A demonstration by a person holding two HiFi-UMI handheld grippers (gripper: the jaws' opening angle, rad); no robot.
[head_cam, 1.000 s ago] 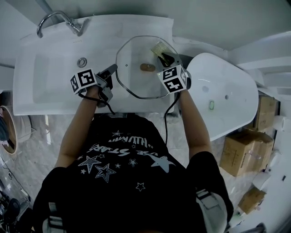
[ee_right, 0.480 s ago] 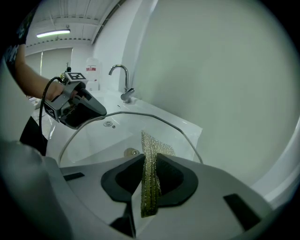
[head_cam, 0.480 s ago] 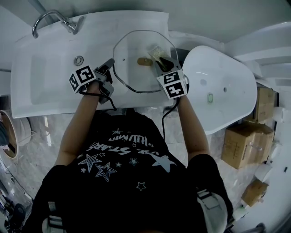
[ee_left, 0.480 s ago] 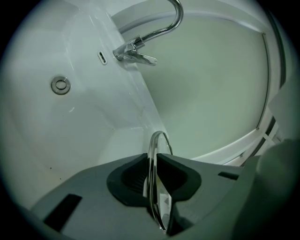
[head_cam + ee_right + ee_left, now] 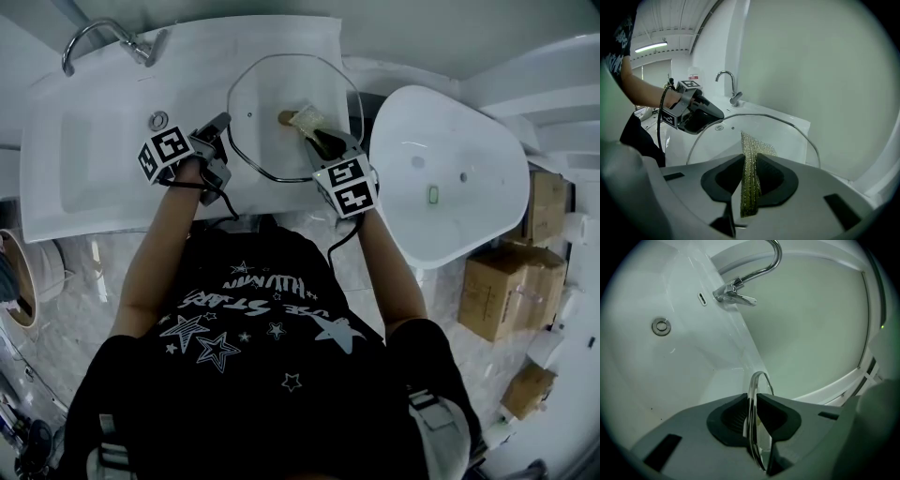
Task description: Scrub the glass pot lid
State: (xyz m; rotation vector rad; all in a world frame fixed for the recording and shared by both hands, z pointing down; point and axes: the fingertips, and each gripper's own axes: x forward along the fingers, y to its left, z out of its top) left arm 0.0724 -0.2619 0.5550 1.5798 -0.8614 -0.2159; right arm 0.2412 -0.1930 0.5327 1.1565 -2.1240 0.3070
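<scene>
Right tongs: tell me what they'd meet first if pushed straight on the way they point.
Likely the glass pot lid: the right tongs clamp a scouring pad whose tip seems to lie on it.

**Glass pot lid** [image 5: 267,94]: clear, round, metal-rimmed, with a brown knob [image 5: 288,118] at centre. It is held over the counter's [image 5: 94,197] right end, left rim clamped in the left tool [image 5: 225,127].

**Scrub pad** [image 5: 309,120]: yellow-green mesh, folded, pinched in the right tool [image 5: 321,139], lying against the glass just beside the knob.
</scene>
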